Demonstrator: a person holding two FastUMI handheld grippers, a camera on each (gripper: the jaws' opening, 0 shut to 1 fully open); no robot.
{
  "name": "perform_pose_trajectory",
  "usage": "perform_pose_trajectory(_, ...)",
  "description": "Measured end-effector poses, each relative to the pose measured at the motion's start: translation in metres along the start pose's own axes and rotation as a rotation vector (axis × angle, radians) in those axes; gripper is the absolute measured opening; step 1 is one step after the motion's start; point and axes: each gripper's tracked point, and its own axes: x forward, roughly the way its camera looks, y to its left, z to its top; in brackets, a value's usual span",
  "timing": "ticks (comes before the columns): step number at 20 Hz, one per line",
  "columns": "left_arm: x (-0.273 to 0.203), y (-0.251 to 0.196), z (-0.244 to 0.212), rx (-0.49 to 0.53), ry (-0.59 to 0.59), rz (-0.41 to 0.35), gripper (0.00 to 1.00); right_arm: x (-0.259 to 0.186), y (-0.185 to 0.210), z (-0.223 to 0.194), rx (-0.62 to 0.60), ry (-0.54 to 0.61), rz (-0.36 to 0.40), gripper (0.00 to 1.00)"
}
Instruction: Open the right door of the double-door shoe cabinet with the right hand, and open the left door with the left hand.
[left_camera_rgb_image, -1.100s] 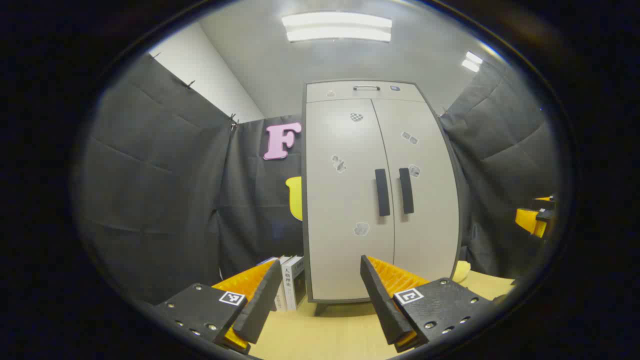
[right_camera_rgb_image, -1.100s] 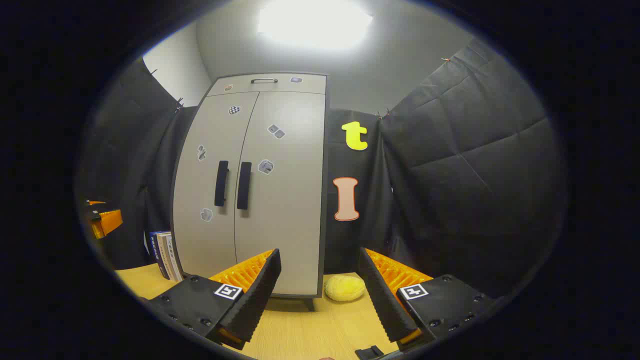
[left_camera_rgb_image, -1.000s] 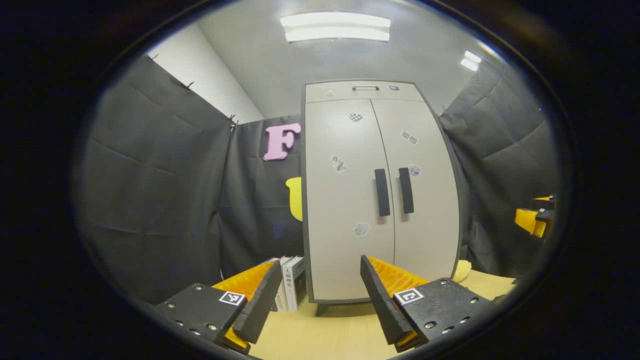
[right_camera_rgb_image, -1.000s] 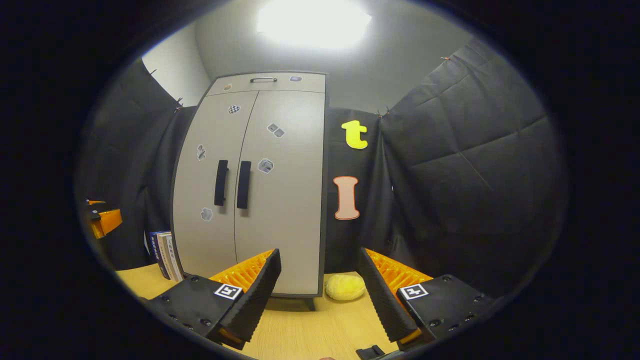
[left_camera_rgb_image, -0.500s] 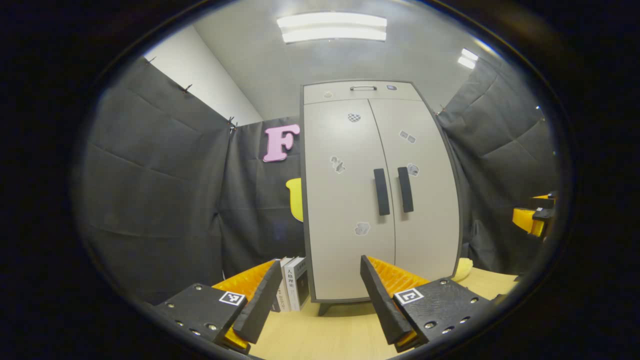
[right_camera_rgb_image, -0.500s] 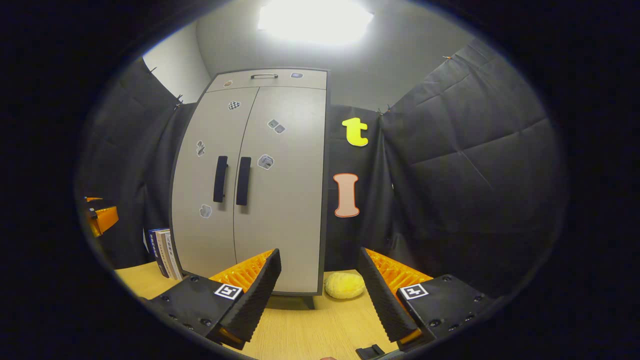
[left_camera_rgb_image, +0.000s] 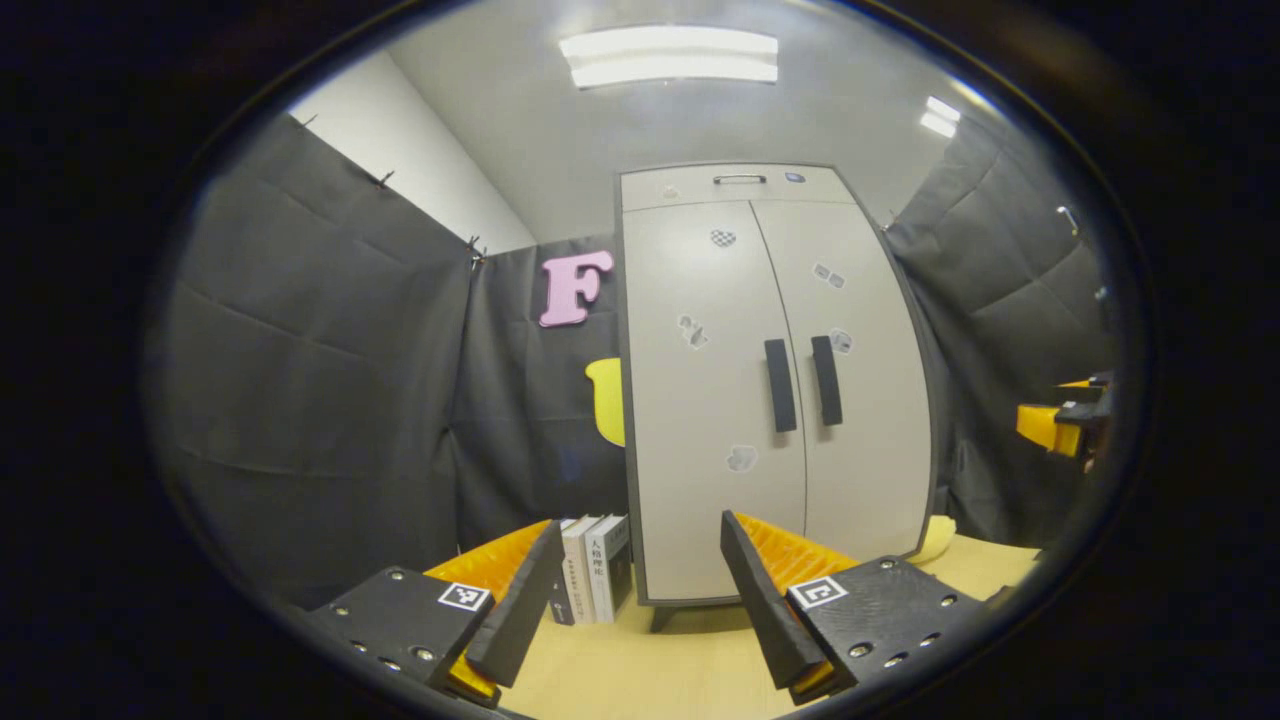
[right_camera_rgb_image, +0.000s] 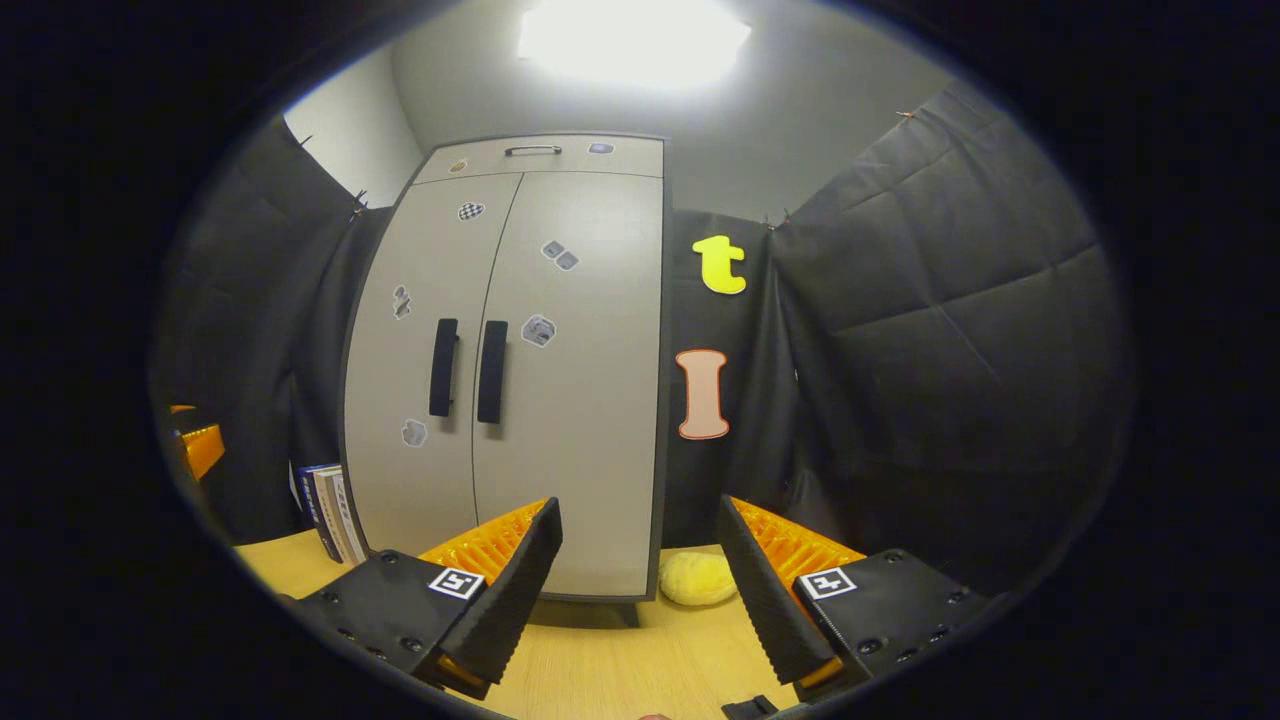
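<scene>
A tall light-grey shoe cabinet (left_camera_rgb_image: 700, 400) (right_camera_rgb_image: 560, 400) stands on the wooden table with both doors shut. Two black vertical handles sit side by side at its middle: the left door handle (left_camera_rgb_image: 780, 385) (right_camera_rgb_image: 444, 367) and the right door handle (left_camera_rgb_image: 826, 380) (right_camera_rgb_image: 491, 371). My left gripper (left_camera_rgb_image: 640, 545) is open, well short of the cabinet, with nothing between its fingers. My right gripper (right_camera_rgb_image: 640, 522) is open too, off the cabinet's right front corner. At the right edge of the left gripper view the right gripper's orange finger (left_camera_rgb_image: 1045, 425) shows. The left gripper's finger (right_camera_rgb_image: 200, 445) peeks in at the right gripper view's left edge.
Several books (left_camera_rgb_image: 592, 565) (right_camera_rgb_image: 330, 510) stand upright against the cabinet's left side. A yellow plush lump (right_camera_rgb_image: 697, 578) lies on the table (right_camera_rgb_image: 620, 665) by the cabinet's right foot. Black cloth walls close in on both sides.
Both cameras have shifted slightly, so the cabinet has slid a little to the right in each view. Both grippers stay open. The doors have not moved.
</scene>
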Motion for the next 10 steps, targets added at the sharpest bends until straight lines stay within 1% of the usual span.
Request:
perform_pose_trajectory(1, -0.002, 0.004, -0.001, 0.001, 0.0, 0.007, 0.92, 0.006, 0.005, 0.004, -0.001, 0.0, 0.014, 0.96)
perform_pose_trajectory(2, -0.004, 0.008, 0.0, 0.004, 0.002, 0.013, 0.92, 0.013, 0.011, 0.008, -0.008, 0.002, 0.03, 0.98)
perform_pose_trajectory(3, -0.005, 0.012, -0.001, 0.008, 0.005, 0.02, 0.92, 0.021, 0.015, 0.014, -0.016, 0.002, 0.042, 0.96)
perform_pose_trajectory(5, -0.009, 0.018, -0.004, 0.018, 0.012, 0.035, 0.92, 0.038, 0.026, 0.023, -0.022, 0.003, 0.072, 0.98)
perform_pose_trajectory(10, -0.019, 0.038, -0.004, 0.038, 0.022, 0.079, 0.92, 0.073, 0.051, 0.044, -0.008, -0.013, 0.117, 0.97)
